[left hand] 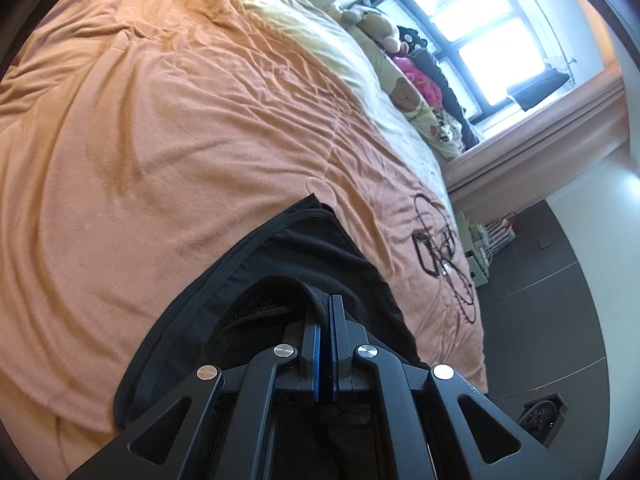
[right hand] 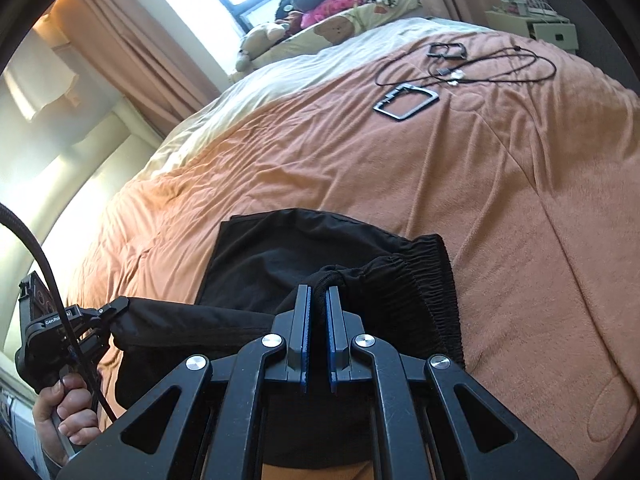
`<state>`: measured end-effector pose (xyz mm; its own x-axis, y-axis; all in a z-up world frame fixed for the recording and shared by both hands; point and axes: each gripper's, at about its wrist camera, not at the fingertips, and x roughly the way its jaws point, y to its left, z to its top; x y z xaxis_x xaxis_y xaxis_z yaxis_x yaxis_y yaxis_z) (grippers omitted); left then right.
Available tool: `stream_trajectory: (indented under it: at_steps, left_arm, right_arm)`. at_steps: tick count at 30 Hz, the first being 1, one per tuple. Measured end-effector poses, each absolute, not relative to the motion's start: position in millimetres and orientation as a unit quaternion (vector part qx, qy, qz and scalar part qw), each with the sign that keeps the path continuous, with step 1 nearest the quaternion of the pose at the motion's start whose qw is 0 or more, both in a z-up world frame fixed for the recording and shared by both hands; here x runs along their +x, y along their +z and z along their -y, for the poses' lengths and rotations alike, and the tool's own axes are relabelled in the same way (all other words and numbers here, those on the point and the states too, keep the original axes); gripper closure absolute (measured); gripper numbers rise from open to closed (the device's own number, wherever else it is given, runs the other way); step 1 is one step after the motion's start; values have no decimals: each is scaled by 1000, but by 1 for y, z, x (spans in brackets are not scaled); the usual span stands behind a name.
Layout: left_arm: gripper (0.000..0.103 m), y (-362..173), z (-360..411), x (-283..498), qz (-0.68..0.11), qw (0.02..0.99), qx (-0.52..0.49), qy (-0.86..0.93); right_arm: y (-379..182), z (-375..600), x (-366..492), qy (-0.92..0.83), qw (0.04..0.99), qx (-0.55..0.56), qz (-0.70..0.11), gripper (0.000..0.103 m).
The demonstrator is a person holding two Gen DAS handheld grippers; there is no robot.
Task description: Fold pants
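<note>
Black pants [right hand: 304, 256] lie partly folded on an orange blanket [right hand: 520, 200], with the elastic waistband [right hand: 436, 280] to the right. My right gripper [right hand: 319, 294] is shut on a bunched fold of the pants by the waistband. My left gripper [left hand: 330, 304] is shut on the pants' edge [left hand: 280, 256] and also shows in the right wrist view [right hand: 118, 306] at the left, pinching a fabric corner, held by a hand. The fabric hangs stretched between the two grippers, lifted off the bed.
Black cables [right hand: 472, 66] and two black frame pieces [right hand: 406, 102] lie on the blanket's far right. Plush toys and pillows [right hand: 340, 20] line the window. The bed edge drops to a dark floor [left hand: 552, 300]. A white shelf [right hand: 536, 20] stands beside the bed.
</note>
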<state>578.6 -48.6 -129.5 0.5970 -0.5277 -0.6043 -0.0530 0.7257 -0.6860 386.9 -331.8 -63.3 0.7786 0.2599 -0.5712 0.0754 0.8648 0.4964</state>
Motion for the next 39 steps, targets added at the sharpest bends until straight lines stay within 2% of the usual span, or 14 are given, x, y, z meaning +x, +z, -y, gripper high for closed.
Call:
stream_trajectory:
  at_steps: [3,5,6,7,8,9,11,13,24,28,39]
  left_arm:
    - [99,-142,57,597,-442,827,-322,-130]
    - [89,-147,61,607,-455,831,-299,-116]
    - [85,-149,62,610,-461,831,-292,-111]
    - [73,-151,61,611,-465,830,-290,-109]
    - [64,-152,59,611,-464,830,-290,-111]
    - [61,-150,58,610,-460,834,-285,-112]
    - [48,-144,56,607,-454,844,-265,-107]
    - [44,-139,55,605,-452,851,-244,-108]
    - [43,-134,81,584,-499,847,-40,-182]
    - [34,-142,84,582,-512,839,3,-183]
    - [34,-173,104,581,-539,808,137,-195]
  right_arm:
    - [-73,334,400,38,902,265,-339,99]
    - [-78,336,408,37,895,276,-347,96]
    - [-79,336,410,43,892,282,-351,89]
    - [-79,336,410,44,891,282,-353,82]
    - [-77,336,410,45,892,280,-352,62]
    - [-73,335,407,45,897,272,-344,40]
    - [-67,339,401,44,908,257,-327,31]
    - [-63,338,397,50,913,238,-327,31]
    - [-67,341,395,66,909,158,-379,31]
    - [-69,341,395,72,904,150,-393,31]
    - [-74,339,403,72,902,131,-404,31]
